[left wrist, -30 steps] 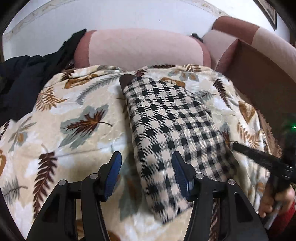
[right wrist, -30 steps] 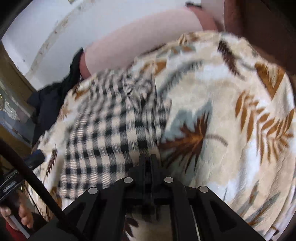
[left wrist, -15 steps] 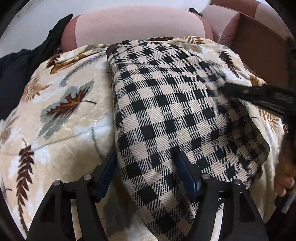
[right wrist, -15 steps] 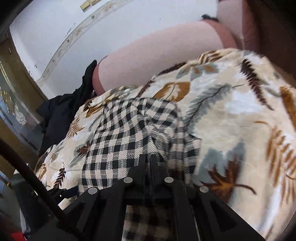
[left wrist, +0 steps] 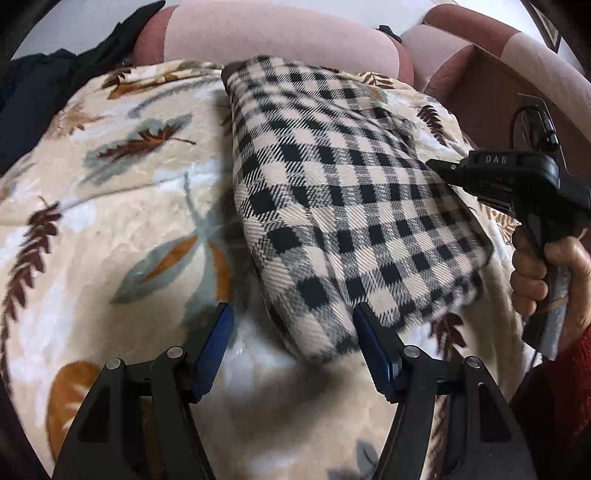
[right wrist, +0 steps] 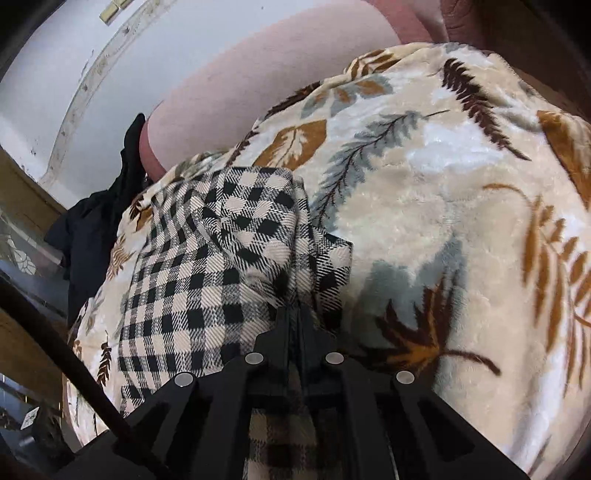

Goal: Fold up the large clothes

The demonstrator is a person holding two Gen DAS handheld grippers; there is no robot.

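Observation:
A black and cream checked garment lies folded in a long stack on a leaf-patterned blanket. My left gripper is open, its blue pads on either side of the garment's near corner, not closed on it. My right gripper is shut on an edge of the checked garment, with cloth pinched between the fingers. In the left wrist view the right gripper reaches in from the right over the garment's far edge, held by a hand.
The blanket covers a sofa with pink cushions at the back and a brown armrest on the right. Dark clothes are heaped at the far left. A white wall stands behind.
The right gripper has carried the garment's edge across, and the garment now lies wider and flatter. The left gripper has drawn back toward the garment's near corner, still open.

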